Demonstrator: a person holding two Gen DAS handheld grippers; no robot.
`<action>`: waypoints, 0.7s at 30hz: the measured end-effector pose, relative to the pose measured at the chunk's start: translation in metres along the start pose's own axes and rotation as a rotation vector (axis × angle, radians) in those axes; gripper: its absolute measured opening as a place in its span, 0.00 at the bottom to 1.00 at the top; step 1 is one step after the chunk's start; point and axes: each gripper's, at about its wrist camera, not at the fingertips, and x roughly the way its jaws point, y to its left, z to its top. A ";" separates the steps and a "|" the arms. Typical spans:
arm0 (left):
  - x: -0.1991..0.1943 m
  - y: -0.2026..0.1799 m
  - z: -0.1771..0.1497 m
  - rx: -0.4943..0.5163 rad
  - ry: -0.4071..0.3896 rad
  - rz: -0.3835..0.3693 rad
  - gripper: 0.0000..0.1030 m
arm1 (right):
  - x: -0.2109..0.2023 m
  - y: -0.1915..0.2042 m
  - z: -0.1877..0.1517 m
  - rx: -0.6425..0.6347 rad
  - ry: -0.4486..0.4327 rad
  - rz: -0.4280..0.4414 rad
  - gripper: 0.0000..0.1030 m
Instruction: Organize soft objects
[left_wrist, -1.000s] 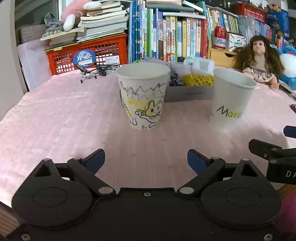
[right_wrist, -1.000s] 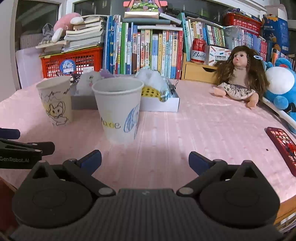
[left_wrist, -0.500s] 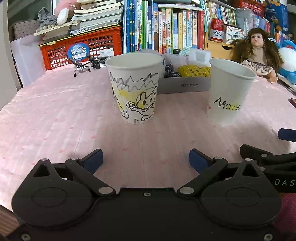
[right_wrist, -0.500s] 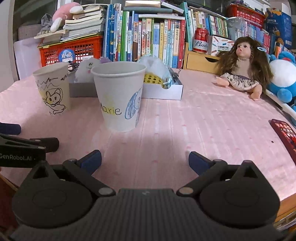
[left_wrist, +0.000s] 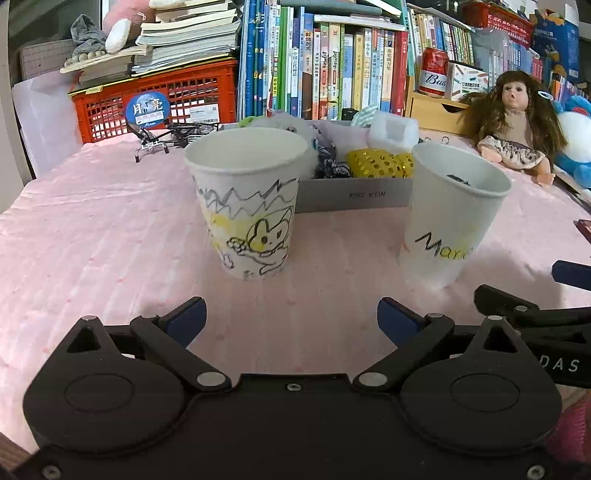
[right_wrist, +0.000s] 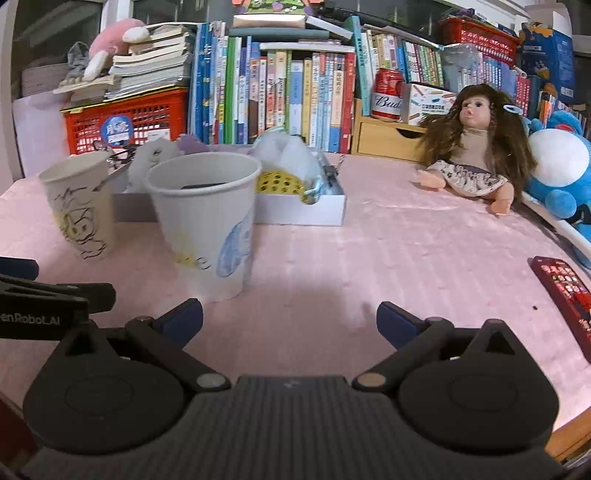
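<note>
Soft objects, fluffy white and lilac pieces and a yellow sequinned lump (left_wrist: 380, 162), lay heaped in a shallow grey cardboard box (left_wrist: 354, 197) at the middle of the table, behind two paper cups. We saw the table covered by a pink quilted cloth (left_wrist: 92, 229) with fine ribbing.

The tapered white paper cup with a crayon cartoon animal (left_wrist: 247, 206) stood upright ahead of our left gripper (left_wrist: 291, 317), whose blue-padded jaws were spread wide with nothing between them. Near it, to the right, stood the taller white paper cup lettered "Marie" (left_wrist: 452, 214), also upright; something dark lay inside it, too hidden for us to name. The two cups were apart, not touching.

Our right gripper (right_wrist: 290, 317) hovered low over the cloth with its jaws likewise spread wide and empty, the lettered cup just ahead of its left finger.

Along the back we saw a row of upright glossy-spined books (right_wrist: 280, 96), a red lattice plastic crate (right_wrist: 125, 122) under stacked papers, a red drink can (right_wrist: 388, 94) on a small wooden drawer, and a long-haired doll in a frilled dress (right_wrist: 476, 147) sitting beside a blue-and-white plush toy (right_wrist: 557, 166). A flat dark red remote control (right_wrist: 565, 291) lay at the right edge.
</note>
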 end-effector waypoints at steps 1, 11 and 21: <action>0.001 0.000 0.002 -0.002 -0.004 0.008 0.96 | 0.000 -0.002 0.001 0.001 -0.002 -0.003 1.00; 0.013 0.005 0.006 -0.042 0.021 0.029 0.96 | 0.009 -0.011 0.002 0.010 0.009 -0.022 1.00; 0.020 -0.013 0.000 -0.009 0.025 0.030 0.97 | 0.018 -0.013 -0.005 -0.021 0.050 -0.002 1.00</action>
